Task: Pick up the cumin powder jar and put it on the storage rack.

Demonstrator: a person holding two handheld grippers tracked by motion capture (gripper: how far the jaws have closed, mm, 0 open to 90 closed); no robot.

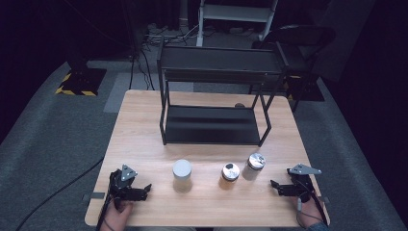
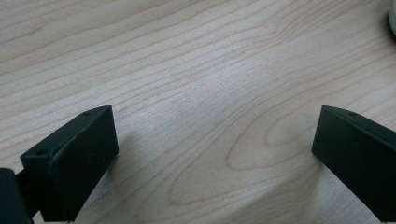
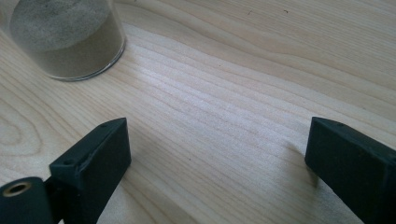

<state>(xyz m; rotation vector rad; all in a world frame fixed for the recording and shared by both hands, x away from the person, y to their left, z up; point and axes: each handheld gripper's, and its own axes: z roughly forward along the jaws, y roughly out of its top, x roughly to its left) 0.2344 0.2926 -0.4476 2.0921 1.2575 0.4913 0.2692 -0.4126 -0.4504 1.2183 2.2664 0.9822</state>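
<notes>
- While resting low at the near edge of the light wooden table (image 1: 144,139), both held apart with nothing between the jaws: left gripper (image 1: 144,189) at the near left corner, right gripper (image 1: 275,186) at the near right.
- Seen from the high view: three jars in a row between the grippers: white-lidded glass jar (image 1: 182,175), short jar with shiny metal lid (image 1: 230,172), taller jar with silver lid (image 1: 254,166); black two-tier metal shelf rack (image 1: 216,96) behind them, well apart.
- Shown by the left gripper view: jaws wide over bare wood grain (image 2: 201,93), no jar between them.
- Shown by the right gripper view: jaws wide, base of a glass jar with brown powder (image 3: 70,42) at upper left, beyond the tips, untouched.
</notes>
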